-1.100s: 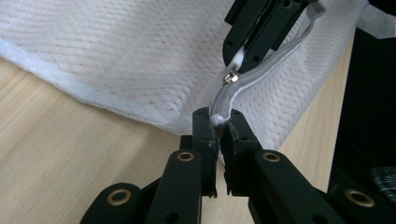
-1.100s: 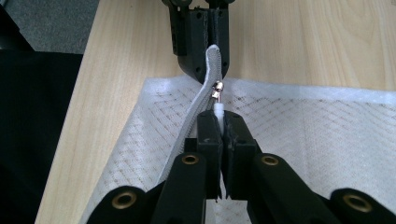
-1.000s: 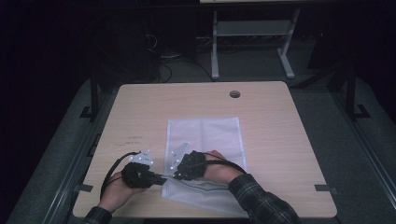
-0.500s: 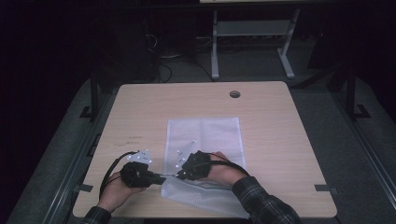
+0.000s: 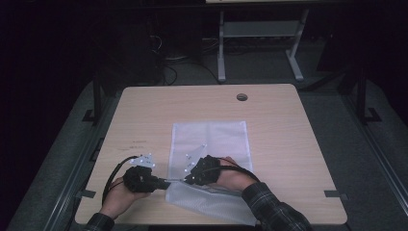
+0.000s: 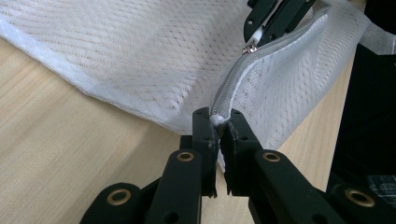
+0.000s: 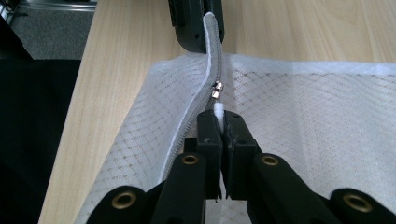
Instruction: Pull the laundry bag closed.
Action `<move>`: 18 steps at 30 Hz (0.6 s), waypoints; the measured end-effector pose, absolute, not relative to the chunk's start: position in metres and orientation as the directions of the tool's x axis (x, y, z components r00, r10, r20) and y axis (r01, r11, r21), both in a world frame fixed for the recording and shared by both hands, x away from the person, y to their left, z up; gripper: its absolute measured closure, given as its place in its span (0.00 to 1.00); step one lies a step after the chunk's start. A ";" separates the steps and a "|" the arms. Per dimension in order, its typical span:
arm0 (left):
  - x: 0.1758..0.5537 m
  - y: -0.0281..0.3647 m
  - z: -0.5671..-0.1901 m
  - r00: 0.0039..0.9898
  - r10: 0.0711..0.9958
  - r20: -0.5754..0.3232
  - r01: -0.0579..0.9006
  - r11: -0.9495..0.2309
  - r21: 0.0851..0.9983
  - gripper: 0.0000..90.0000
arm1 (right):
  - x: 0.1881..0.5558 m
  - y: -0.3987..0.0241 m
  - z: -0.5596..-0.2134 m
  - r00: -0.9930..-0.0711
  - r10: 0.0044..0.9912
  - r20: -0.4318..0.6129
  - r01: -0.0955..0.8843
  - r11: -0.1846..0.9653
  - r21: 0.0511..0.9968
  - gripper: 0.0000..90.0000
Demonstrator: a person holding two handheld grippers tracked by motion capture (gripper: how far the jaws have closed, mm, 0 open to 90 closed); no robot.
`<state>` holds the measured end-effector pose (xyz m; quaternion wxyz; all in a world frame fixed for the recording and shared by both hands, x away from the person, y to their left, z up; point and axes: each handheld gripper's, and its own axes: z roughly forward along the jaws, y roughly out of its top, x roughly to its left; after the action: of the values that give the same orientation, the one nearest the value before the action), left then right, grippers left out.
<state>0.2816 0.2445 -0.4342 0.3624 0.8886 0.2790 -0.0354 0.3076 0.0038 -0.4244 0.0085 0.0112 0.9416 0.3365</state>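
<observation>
A white mesh bag (image 5: 211, 137) lies flat on the wooden table (image 5: 144, 115), its near edge lifted between my two grippers. My left gripper (image 6: 218, 120) is shut on the end of the bag's grey zipper (image 6: 261, 53), at the near left corner. My right gripper (image 7: 218, 117) is shut on the white pull tab (image 7: 218, 109) that hangs from the metal slider (image 7: 216, 88), a short way along the zipper. From above, the left gripper (image 5: 166, 182) and the right gripper (image 5: 186, 179) point at each other, close together.
The table has a round cable hole (image 5: 242, 97) near its far edge. A white metal stand (image 5: 260, 43) and cables sit on the dark floor beyond. The table's near edge runs just under my hands.
The right gripper has shifted slightly to the right, away from the left one. Both grips are unchanged.
</observation>
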 end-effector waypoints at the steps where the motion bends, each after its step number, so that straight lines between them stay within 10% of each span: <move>1: 0.282 0.245 -0.434 0.841 0.471 -0.266 0.522 -0.580 0.625 0.94 | 0.308 0.003 -0.424 -1.000 0.026 -0.008 0.015 0.773 0.635 0.96; 18: 0.281 0.249 -0.435 0.837 0.480 -0.265 0.528 -0.578 0.622 0.94 | 0.308 -0.006 -0.425 -0.999 0.038 0.012 0.036 0.766 0.642 0.96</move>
<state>0.2810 0.2491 -0.4346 0.3614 0.8875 0.2839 -0.0337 0.3081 -0.0063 -0.4255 0.0009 0.0197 0.9396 0.3416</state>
